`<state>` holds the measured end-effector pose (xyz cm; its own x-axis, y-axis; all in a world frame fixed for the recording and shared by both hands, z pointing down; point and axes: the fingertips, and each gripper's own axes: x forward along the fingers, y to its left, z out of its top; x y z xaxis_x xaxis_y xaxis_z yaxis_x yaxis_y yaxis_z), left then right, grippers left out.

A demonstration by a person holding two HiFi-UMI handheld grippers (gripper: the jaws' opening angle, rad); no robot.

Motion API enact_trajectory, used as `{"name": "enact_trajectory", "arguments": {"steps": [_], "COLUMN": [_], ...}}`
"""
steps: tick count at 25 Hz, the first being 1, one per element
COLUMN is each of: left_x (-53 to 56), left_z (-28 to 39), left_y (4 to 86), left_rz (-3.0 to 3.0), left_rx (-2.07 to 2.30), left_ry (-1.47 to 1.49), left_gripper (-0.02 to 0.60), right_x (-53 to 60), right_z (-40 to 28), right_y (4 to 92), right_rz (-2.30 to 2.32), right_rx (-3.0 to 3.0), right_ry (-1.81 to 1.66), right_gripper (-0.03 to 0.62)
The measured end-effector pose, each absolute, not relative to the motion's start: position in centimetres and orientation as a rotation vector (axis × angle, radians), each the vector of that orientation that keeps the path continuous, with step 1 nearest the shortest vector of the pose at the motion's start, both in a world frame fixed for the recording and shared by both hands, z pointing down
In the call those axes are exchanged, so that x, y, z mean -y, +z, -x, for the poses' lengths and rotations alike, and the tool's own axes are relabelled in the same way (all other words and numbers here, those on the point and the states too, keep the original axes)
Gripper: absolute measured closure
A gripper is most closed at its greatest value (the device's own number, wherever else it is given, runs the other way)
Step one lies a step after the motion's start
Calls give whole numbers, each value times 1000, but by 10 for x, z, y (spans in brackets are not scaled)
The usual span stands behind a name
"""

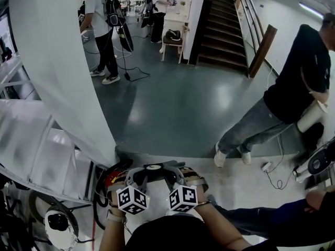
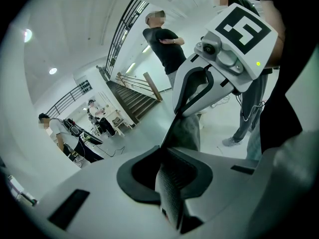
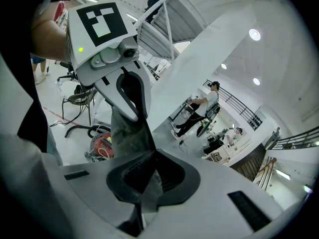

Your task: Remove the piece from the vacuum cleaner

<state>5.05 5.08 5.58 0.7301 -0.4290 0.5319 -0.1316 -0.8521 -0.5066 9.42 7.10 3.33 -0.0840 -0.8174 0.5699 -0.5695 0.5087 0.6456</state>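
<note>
With my left gripper [image 2: 167, 176] and right gripper [image 3: 149, 176] both clamped on the grey piece [image 2: 187, 129], it seems free of the vacuum cleaner [image 3: 102, 146], with only the set-down left.

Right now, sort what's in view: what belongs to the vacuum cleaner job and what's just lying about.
Job: red vacuum cleaner, hose, left gripper, right gripper.
Lying about: white plug, chair, bag, stairs.

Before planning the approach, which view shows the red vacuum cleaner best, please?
The right gripper view: the red vacuum cleaner shows clearly at lower left. The head view catches a red sliver; the left gripper view, none.
</note>
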Motion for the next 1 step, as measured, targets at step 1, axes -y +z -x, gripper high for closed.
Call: {"name": "enact_trajectory", "arguments": {"steps": [1], "left_x": [-50], "left_z": [-51], "left_y": [56], "left_rz": [2493], "left_rx": [-429], "left_ry": [-918], "left_gripper": [541], "right_x": [-71], "right_z": [-94], "right_y": [33], "right_rz": [-1169], "right_rx": [1769], "right_ry": [-317], "right_gripper": [556]}}
